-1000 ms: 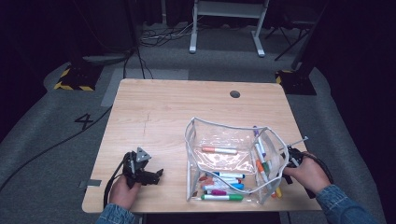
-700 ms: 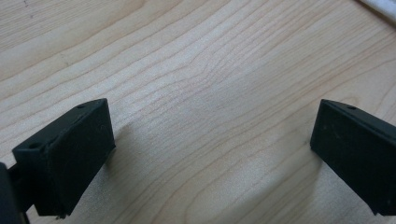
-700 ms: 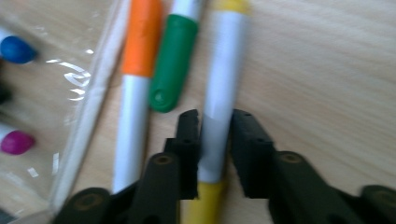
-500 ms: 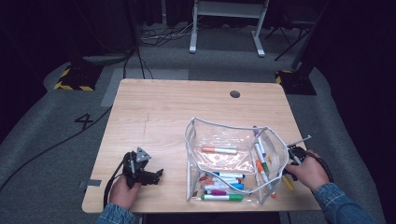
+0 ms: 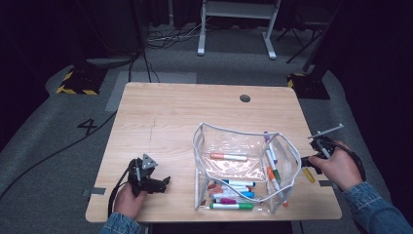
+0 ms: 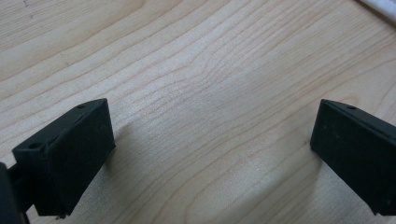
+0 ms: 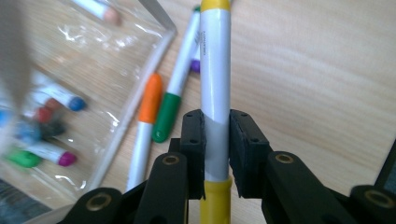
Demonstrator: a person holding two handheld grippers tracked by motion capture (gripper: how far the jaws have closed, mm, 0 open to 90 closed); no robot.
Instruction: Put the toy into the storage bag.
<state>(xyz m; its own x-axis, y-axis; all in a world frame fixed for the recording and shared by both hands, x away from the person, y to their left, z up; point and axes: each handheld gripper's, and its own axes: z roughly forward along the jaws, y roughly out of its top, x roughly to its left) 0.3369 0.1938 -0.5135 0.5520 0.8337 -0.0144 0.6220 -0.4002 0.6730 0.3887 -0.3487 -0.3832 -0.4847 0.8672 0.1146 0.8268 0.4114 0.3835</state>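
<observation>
Left hand-held gripper (image 5: 157, 183): resting on the table (image 5: 185, 117) near the front left corner, jaws spread wide, nothing between them but bare wood grain. Idle.

Centre: clear pouch (image 5: 243, 168) standing open on the table, soft plastic walls with a pale rim, a heap of markers lying loose inside. It looks floppy; the walls would likely buckle if pushed, so a steadying hold on the rim seems the safer place.

Right of the pouch: an orange-capped marker (image 7: 145, 122) and a green-capped marker (image 7: 180, 79) lie on the table just beside its wall.

Right hand-held gripper (image 7: 216, 154): jaws have just been closing and are now clamped on the yellow marker (image 7: 215, 60), pads on the white barrel just above the yellow end, the marker held off the table beyond the pouch's right side. Judgement: light, stiff, smooth round barrel, prone to swivel or slip; a mid-barrel grip would balance better.
</observation>
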